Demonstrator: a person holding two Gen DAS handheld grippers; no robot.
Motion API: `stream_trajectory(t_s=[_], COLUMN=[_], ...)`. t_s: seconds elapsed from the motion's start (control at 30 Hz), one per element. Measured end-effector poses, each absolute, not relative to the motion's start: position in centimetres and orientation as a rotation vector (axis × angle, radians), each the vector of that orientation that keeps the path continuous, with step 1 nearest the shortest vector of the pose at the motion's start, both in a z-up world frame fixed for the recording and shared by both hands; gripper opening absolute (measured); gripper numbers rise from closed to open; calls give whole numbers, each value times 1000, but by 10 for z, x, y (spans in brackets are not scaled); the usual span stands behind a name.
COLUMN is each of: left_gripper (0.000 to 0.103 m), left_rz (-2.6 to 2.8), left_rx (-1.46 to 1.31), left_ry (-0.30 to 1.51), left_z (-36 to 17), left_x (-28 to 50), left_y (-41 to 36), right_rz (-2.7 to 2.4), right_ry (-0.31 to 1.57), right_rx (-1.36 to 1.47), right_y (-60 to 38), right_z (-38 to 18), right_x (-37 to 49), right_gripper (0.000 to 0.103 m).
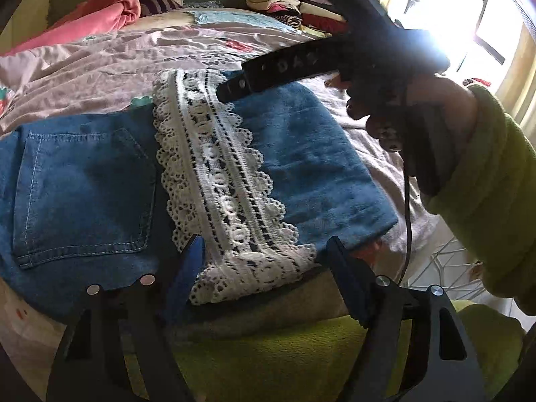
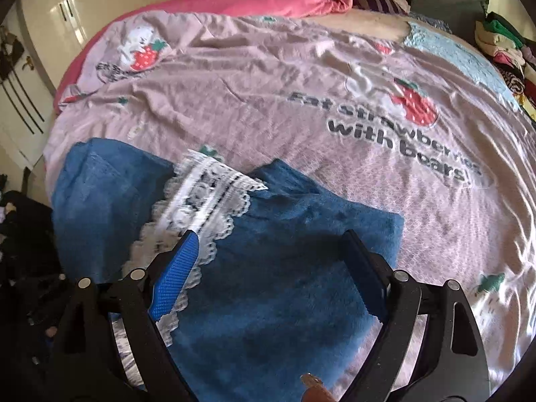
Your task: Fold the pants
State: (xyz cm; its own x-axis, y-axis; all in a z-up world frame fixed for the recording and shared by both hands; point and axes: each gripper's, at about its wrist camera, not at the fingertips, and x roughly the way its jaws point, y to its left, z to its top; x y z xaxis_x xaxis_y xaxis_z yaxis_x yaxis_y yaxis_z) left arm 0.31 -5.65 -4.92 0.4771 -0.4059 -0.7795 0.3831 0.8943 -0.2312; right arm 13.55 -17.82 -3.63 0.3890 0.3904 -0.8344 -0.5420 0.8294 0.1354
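Note:
Blue denim pants [image 1: 83, 181] lie on the bed, folded over, with a back pocket showing at the left. A white lace hem band [image 1: 217, 181] crosses the folded leg [image 1: 301, 154]. My left gripper [image 1: 264, 244] is open at the near edge, its jaws standing either side of the lace end. My right gripper [image 2: 268, 238] is open above the folded leg [image 2: 284, 268], with the lace [image 2: 201, 207] by its left finger. In the left wrist view the right gripper's fingers [image 1: 234, 87] hover over the far end of the lace.
The pink bedsheet [image 2: 301, 100] with strawberry print covers the bed. A pink blanket [image 1: 100, 10] lies at the head. Stacked folded clothes [image 1: 294, 3] sit at the far right. A white wardrobe [image 2: 50, 16] stands left of the bed.

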Motion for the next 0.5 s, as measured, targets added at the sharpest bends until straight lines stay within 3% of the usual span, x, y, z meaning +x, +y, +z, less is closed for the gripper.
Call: stream_trajectory(t_s=[0.27, 0.33, 0.5], left_gripper=[75, 82, 84], left_rz=[-488, -482, -453], left_rx=[-41, -44, -70], left_ry=[949, 946, 929], left_z=[-52, -48, -39], left_x=[-1, -3, -3], left_y=[-54, -52, -39], right_rz=[592, 597, 623], right_ry=[1015, 997, 942], right_rx=[-142, -123, -90], right_y=[-179, -181, -187], right_z=[-48, -40, -18], right_x=[142, 139, 125], right_gripper=[82, 82, 82])
